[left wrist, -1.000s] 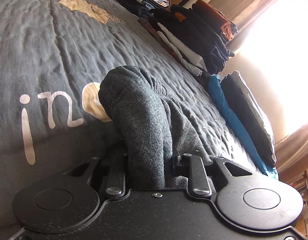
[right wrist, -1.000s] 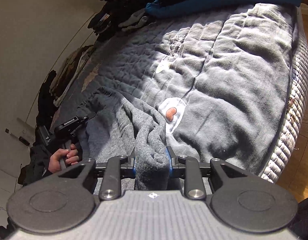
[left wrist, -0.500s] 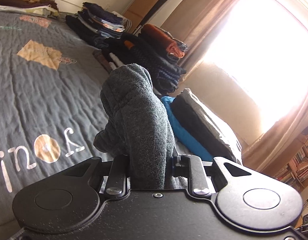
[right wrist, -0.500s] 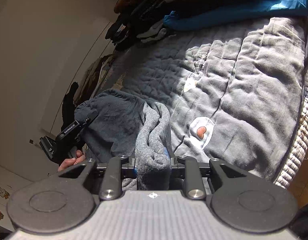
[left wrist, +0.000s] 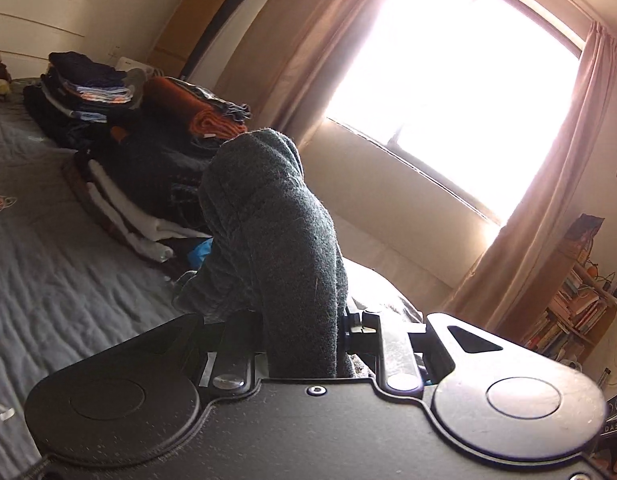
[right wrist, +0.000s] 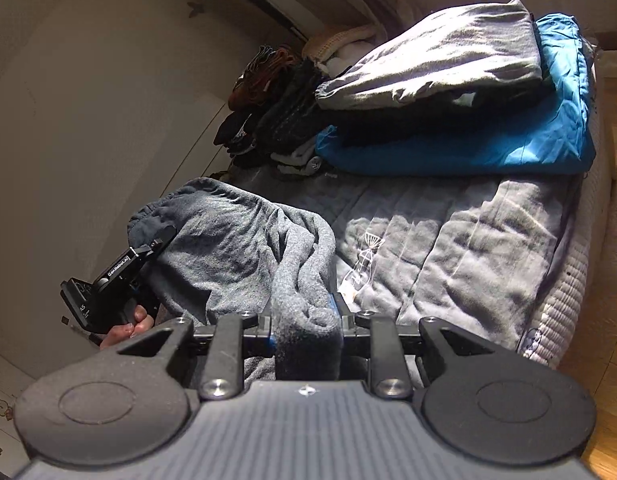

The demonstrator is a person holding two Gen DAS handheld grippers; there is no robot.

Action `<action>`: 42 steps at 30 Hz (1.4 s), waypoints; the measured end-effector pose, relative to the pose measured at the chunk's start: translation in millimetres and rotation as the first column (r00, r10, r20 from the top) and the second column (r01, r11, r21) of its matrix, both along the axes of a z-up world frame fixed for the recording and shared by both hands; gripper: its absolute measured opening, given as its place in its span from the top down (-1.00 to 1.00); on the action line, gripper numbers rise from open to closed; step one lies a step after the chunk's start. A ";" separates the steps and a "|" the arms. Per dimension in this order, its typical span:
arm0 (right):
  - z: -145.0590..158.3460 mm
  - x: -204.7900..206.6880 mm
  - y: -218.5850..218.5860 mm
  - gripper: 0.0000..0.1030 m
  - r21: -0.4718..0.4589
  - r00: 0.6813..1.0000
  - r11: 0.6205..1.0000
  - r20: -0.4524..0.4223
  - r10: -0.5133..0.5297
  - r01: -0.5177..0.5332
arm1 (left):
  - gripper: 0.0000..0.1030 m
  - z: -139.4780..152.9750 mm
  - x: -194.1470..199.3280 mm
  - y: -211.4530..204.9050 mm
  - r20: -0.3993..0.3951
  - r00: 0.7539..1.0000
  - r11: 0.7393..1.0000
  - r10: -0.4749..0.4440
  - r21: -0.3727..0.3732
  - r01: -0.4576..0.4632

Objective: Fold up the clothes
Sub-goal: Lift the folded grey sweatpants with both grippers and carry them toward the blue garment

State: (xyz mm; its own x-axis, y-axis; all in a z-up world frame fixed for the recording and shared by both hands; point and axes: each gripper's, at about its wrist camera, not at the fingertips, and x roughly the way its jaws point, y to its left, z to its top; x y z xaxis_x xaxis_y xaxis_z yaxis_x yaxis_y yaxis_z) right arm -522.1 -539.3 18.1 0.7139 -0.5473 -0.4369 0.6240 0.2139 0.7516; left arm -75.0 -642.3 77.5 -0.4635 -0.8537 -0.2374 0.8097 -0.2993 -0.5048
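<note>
Grey sweater (right wrist: 244,248) clamped in both hand-held grippers (left wrist: 304,332) (right wrist: 306,320), above quilted bed (right wrist: 468,240), sunlit window (left wrist: 448,80)

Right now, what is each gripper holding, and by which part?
Both hold the same grey garment. The right gripper pinches a bunched fold of its edge; the left gripper clamps another bunched section. Which garment part cannot be told.

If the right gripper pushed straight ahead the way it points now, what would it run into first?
Beyond the grey garment clamped in the right gripper, probably the bedspread; the blue folded item under the grey stack lies further along. Depth is unclear.
</note>
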 end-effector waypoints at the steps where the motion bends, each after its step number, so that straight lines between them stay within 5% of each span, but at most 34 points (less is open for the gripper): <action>1: 4.1 -11.3 -11.5 0.53 -0.011 1.000 1.000 -0.007 -0.010 0.010 | 0.56 3.0 -10.5 -12.9 -0.002 1.000 1.000 -0.009 -0.007 0.009; 14: 44.0 -144.2 -228.6 0.53 -0.104 0.992 0.991 -0.077 -0.097 0.089 | 0.56 34.0 -108.6 -221.2 -0.012 1.000 0.998 -0.018 -0.057 0.018; 19: 24.7 -177.6 -328.9 0.53 -0.092 0.987 0.990 -0.106 -0.120 0.110 | 0.56 -2.6 -120.3 -299.3 -0.009 1.000 1.000 0.017 0.005 -0.017; 26: -52.4 -177.1 -429.6 0.49 -0.045 0.970 0.990 -0.199 -0.141 0.134 | 0.49 -92.6 -102.7 -364.3 -0.031 0.995 0.979 0.099 0.179 -0.092; 32: -93.7 -194.4 -446.2 -0.01 -0.019 0.963 0.985 -0.208 -0.169 0.169 | -0.12 -110.4 -62.5 -337.2 -0.023 0.996 0.977 0.092 0.194 -0.085; 33: -93.7 -200.4 -444.3 -0.10 -0.022 0.961 0.982 -0.203 -0.186 0.185 | -0.32 -105.8 -54.6 -328.1 -0.007 0.993 0.974 0.116 0.194 -0.112; 34: -88.8 -204.6 -439.0 -0.11 -0.041 0.956 0.980 -0.213 -0.200 0.196 | -0.74 -99.5 -44.9 -317.3 0.018 0.984 0.967 0.175 0.187 -0.175; 35: -83.9 -208.7 -433.8 -0.12 -0.061 0.951 0.977 -0.223 -0.215 0.206 | -0.84 -93.3 -33.9 -305.6 0.031 0.972 0.959 0.231 0.160 -0.233; 37: -74.1 -217.1 -423.3 -0.12 -0.102 0.939 0.969 -0.242 -0.244 0.226 | -0.77 -83.6 -17.0 -284.8 0.006 0.965 0.958 0.262 0.124 -0.260; 39: -61.5 -223.7 -409.2 -0.12 -0.155 0.929 0.960 -0.255 -0.269 0.235 | -0.50 -75.8 -12.7 -270.1 -0.041 0.976 0.972 0.213 0.111 -0.207; 42: -34.5 -211.9 -378.8 -0.12 -0.234 0.939 0.956 -0.251 -0.236 0.177 | -0.47 -64.0 -36.5 -254.5 -0.093 0.994 0.996 0.064 0.062 -0.058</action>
